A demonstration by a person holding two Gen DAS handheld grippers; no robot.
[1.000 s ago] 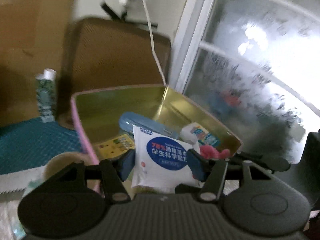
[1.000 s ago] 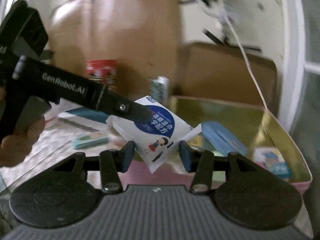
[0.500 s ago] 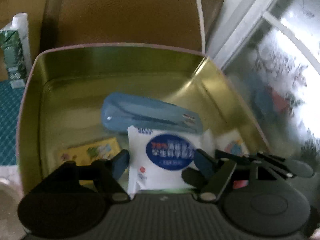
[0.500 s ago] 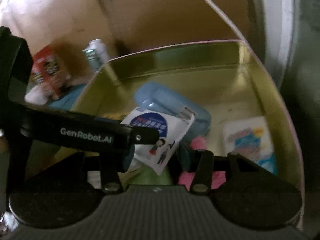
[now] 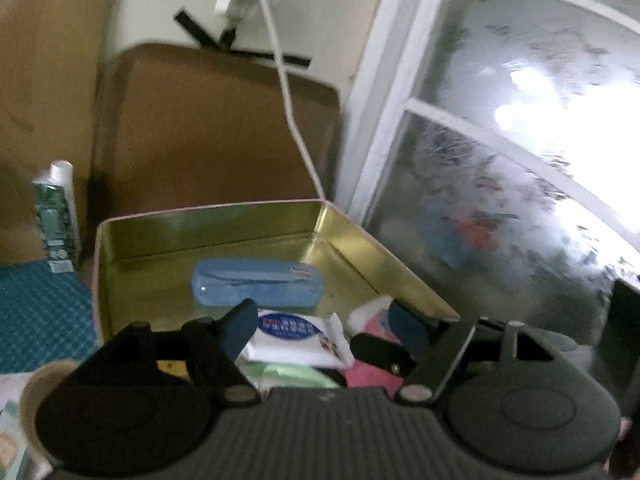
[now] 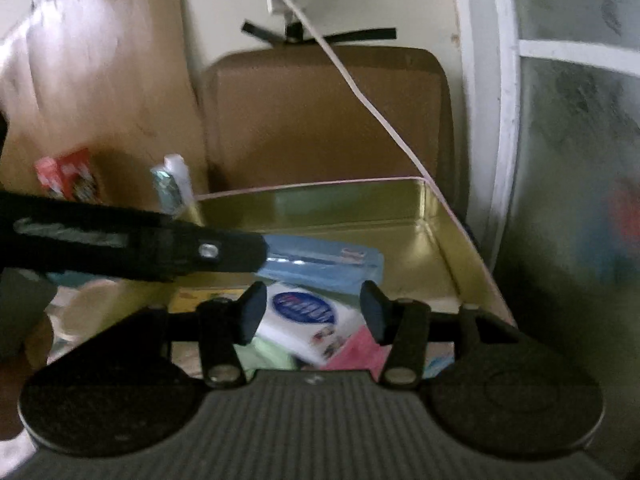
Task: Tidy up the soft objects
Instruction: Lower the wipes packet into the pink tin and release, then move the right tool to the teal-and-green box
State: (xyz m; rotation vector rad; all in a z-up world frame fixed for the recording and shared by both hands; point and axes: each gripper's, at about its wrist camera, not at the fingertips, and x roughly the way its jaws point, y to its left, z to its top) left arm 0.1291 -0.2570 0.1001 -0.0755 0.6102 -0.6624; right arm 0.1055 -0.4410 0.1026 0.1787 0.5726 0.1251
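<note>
White wipes packet (image 5: 294, 338), marked with a blue oval label, is seen lying inside the gold-lined tin box (image 5: 208, 224), toward its near end, partly on top of a green soft item (image 5: 288, 374) and beside a pink soft item (image 5: 370, 372). A light blue pouch (image 5: 258, 288) is laid across the box floor just behind the packet. A yellow card (image 6: 192, 300) is glimpsed at the near left of the box floor in the right wrist view. The left gripper (image 5: 320, 322) is held over the near end of the box; its fingers are opening and stand apart on either side of the packet, which is not pressed by them. The right gripper (image 6: 312, 312) is likewise positioned over the near end, its fingers opening; the packet is seen between them, lying below, and no contact with the pads can be made out. One long black finger (image 6: 224, 250) of the left gripper is seen crossing the right wrist view from the left, over the blue pouch. Behind the box a brown cardboard panel (image 5: 216, 128) is propped against the wall, and a white cable (image 5: 288, 92) hangs down toward the box's far right corner. A green-patterned tube (image 5: 56, 216) stands left of the box, and a red carton (image 6: 68, 174) farther left. A frosted window (image 5: 520, 140) is found to the right.
</note>
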